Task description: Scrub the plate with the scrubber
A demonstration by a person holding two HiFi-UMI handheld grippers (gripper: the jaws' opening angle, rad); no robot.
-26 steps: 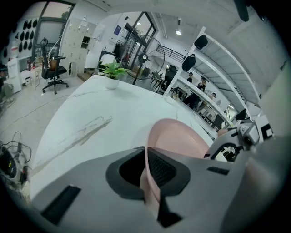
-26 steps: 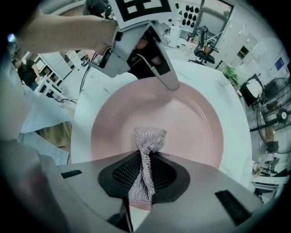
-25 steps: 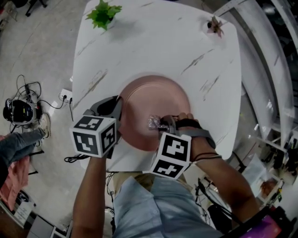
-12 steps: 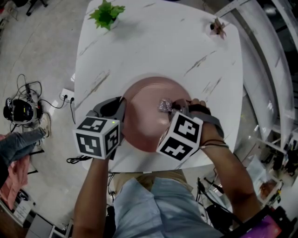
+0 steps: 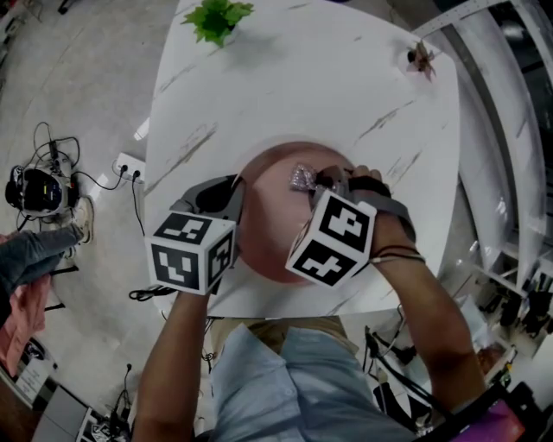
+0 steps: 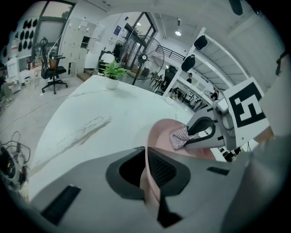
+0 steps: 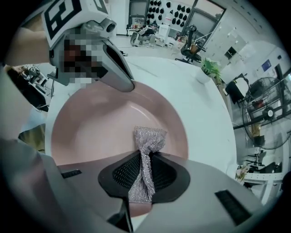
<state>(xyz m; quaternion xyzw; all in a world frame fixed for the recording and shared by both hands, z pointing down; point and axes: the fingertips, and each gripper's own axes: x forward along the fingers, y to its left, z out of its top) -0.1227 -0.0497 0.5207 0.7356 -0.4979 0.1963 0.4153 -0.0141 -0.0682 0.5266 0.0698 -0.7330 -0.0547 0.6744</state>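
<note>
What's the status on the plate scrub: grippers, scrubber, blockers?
Left gripper shut on plate rim, steadying it. Right gripper shut on scrubber, scrubber on plate's far side. Nothing in the way; potted plant off at table edge.

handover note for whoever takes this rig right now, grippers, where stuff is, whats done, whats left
Left gripper: jaws shut on the plate's left rim, steadying it.
Right gripper: jaws shut on the scrubber, whose free end is at the plate's inside, near the far rim.
The plate lies on the table, by its near edge.
Done: both grips set, scrubber at the plate.
Left: scrub the whole inside. No dirt shows, so how much is already covered can't be told.
</note>
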